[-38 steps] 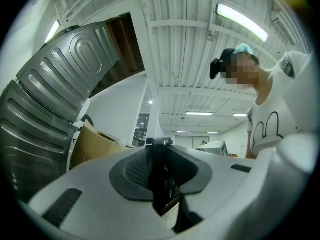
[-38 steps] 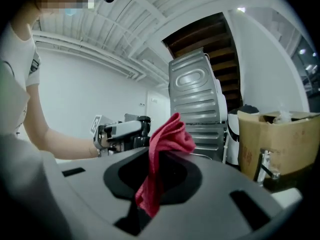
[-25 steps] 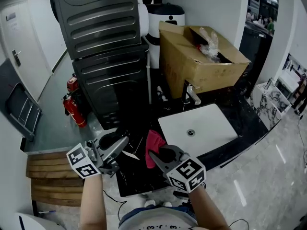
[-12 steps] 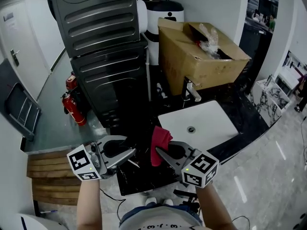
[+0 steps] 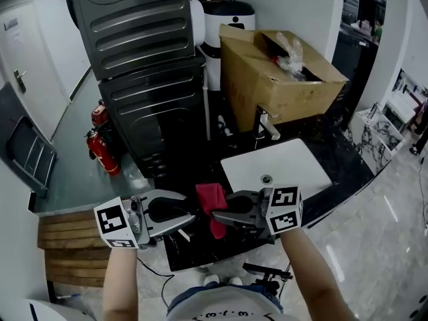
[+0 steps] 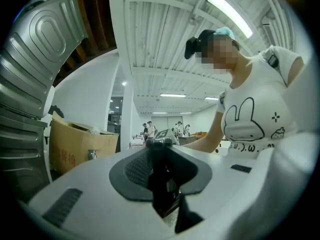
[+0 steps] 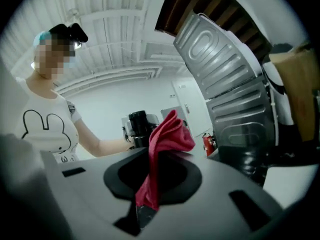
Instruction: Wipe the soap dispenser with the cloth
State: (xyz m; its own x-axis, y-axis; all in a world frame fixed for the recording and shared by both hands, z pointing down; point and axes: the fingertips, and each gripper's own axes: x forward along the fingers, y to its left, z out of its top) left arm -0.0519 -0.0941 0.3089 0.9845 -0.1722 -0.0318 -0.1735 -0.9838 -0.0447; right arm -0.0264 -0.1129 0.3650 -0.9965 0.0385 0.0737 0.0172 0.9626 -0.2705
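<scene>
Above the dark marble table (image 5: 200, 251), my right claw (image 5: 217, 217), clenched on the red cloth (image 5: 212, 198), had swung round to face my left claw (image 5: 189, 217), which was grasping the black soap dispenser (image 6: 161, 181). Cloth just beside it; wiping judged imminent.

box (image 5: 281, 79) and faucet (image 5: 266, 127) block behind the sink (image 5: 302, 172).

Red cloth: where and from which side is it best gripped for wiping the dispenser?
Pinch the red cloth by its gathered folds, as the right gripper does, approaching from the side away from the soap dispenser. It is limp, so the bunched fold left past the jaw tips probably serves as the wiping face.
</scene>
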